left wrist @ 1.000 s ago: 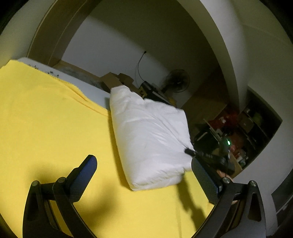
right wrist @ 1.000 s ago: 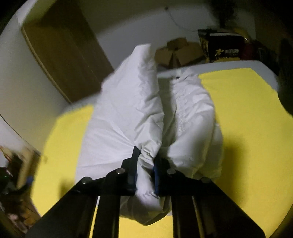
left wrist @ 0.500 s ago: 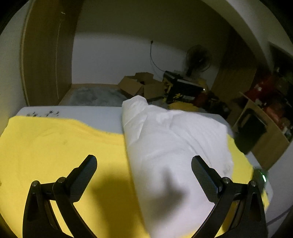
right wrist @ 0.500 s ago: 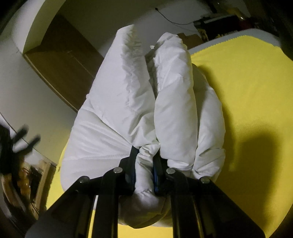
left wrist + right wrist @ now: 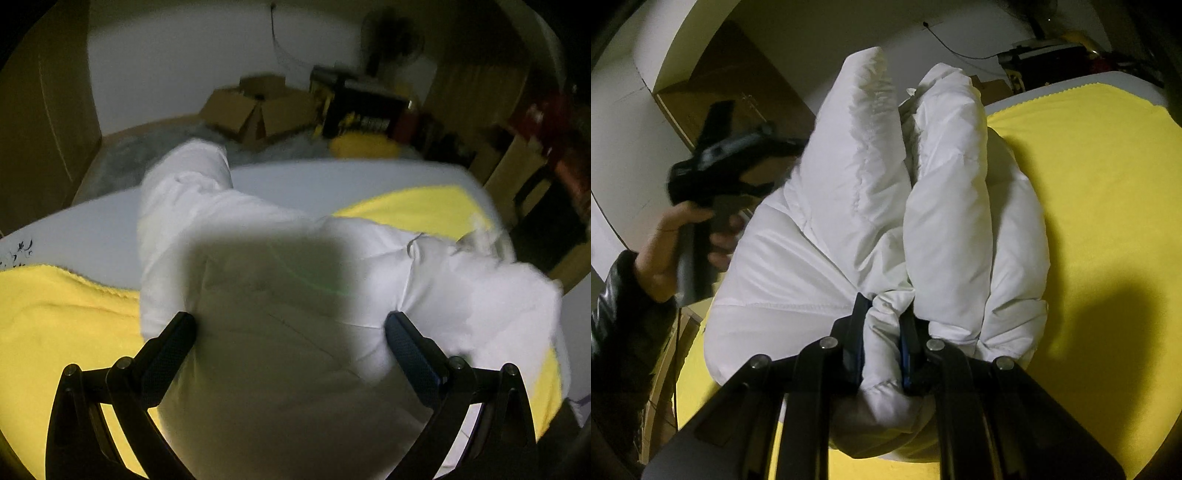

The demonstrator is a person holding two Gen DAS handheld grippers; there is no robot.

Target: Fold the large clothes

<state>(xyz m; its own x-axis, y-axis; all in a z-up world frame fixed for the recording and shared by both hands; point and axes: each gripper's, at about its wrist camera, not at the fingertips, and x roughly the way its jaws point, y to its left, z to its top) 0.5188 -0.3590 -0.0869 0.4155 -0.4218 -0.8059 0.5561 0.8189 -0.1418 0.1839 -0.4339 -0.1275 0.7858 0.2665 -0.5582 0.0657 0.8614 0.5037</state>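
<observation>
White puffy jacket — folded into quilted rolls — on yellow cloth.

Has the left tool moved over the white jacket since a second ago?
Yes. The left tool has swung in from the yellow sheet and now straddles the white jacket, jaws wide open, facing the cardboard boxes.

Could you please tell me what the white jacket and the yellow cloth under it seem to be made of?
The white jacket looks like a padded coat with a thin, smooth synthetic shell: it is puffy, stitched in quilted panels, has a faint sheen and bunches softly where it is pinched. The filling cannot be told. The yellow cloth looks like matte woven or fleecy fabric: no shine, flat drape, and a zigzag-cut edge.
</observation>
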